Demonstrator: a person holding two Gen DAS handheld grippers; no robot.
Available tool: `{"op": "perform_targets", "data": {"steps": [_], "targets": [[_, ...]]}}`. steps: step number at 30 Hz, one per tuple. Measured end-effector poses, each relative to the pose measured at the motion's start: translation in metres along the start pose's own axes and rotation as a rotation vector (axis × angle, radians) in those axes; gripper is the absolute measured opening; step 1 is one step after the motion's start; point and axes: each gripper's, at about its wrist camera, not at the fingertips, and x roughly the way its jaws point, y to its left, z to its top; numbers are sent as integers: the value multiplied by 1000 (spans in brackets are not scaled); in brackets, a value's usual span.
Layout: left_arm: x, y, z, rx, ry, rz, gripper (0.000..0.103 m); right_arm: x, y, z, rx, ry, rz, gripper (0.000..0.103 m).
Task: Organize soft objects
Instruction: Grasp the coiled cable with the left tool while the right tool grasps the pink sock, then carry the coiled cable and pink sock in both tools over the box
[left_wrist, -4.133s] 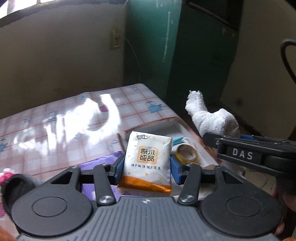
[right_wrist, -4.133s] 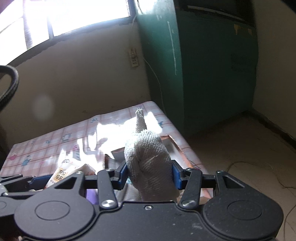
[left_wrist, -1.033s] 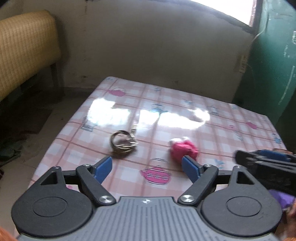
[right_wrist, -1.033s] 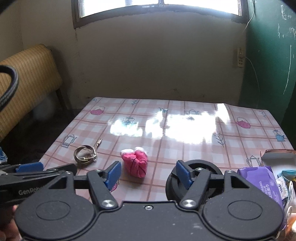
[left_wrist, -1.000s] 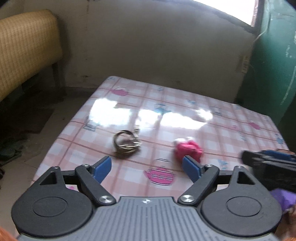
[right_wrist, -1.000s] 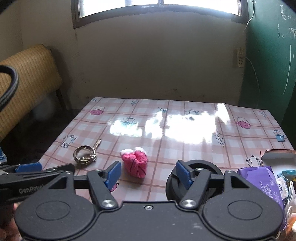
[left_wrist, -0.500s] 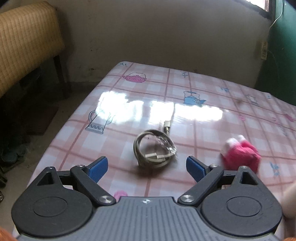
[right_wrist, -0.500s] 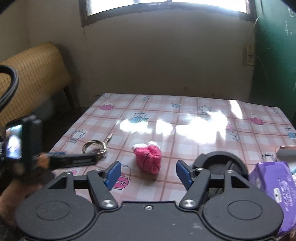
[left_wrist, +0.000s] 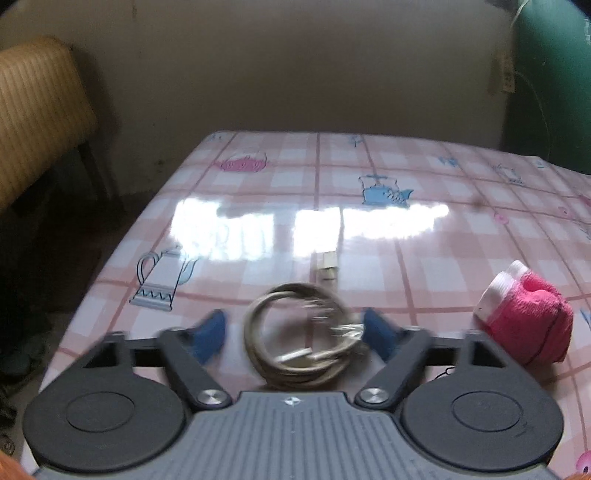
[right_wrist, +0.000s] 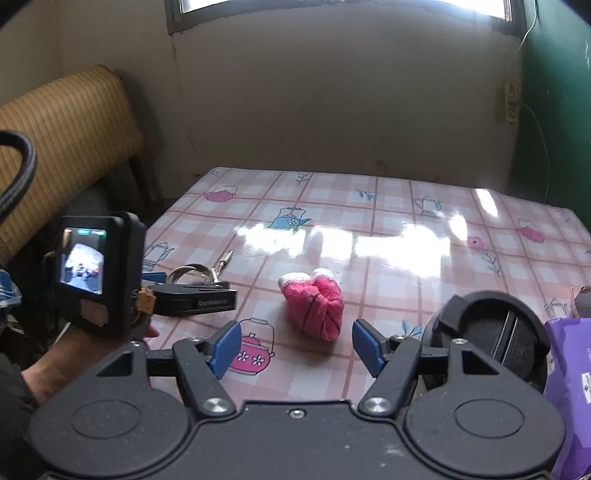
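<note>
A coiled grey cable (left_wrist: 303, 332) lies on the pink checked tablecloth (left_wrist: 369, 184) between the blue pads of my left gripper (left_wrist: 295, 334). Its jaws are closing; the right pad is almost at the coil and a gap shows on the left. To the right of that gripper sits a rolled pink sock (left_wrist: 524, 321). In the right wrist view the pink sock (right_wrist: 314, 302) lies just beyond my right gripper (right_wrist: 297, 347), in line with the gap between its fingers. That gripper is open and holds nothing. The left gripper (right_wrist: 184, 291) reaches over the cable (right_wrist: 192, 273) from the left.
A black round object (right_wrist: 487, 332) and a purple packet (right_wrist: 569, 369) lie at the table's right. A woven yellow seat (right_wrist: 66, 122) stands off the table's left edge and a green cabinet (right_wrist: 554, 110) at the right. A hand (right_wrist: 74, 350) holds the left gripper.
My left gripper has dropped and moved forward until the cable coil sits between its pads, and its jaws have narrowed. My right gripper has come a little closer to the pink sock.
</note>
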Motion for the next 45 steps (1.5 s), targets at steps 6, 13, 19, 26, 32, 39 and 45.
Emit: {"op": "perform_targets", "data": {"steps": [6, 13, 19, 26, 32, 39, 45], "targets": [[-16, 13, -6, -68, 20, -13, 64, 8, 24, 15, -11, -28, 19, 81], [-69, 37, -26, -112, 7, 18, 64, 80, 43, 23, 56, 62, -96, 90], [-76, 66, -35, -185, 2, 8, 65, 135, 40, 24, 54, 138, -227, 90], [-75, 66, -35, -197, -24, -23, 65, 159, 5, 16, 207, 178, -227, 92], [-81, 58, -38, -185, -34, -30, 64, 143, 2, 9, 145, 118, -184, 21], [-100, 50, -35, -195, -58, -22, 64, 71, 10, 2, 102, 28, -38, 20], [-126, 34, -30, -208, -63, -19, 64, 14, 14, 1, 34, -19, 9, 20]]}}
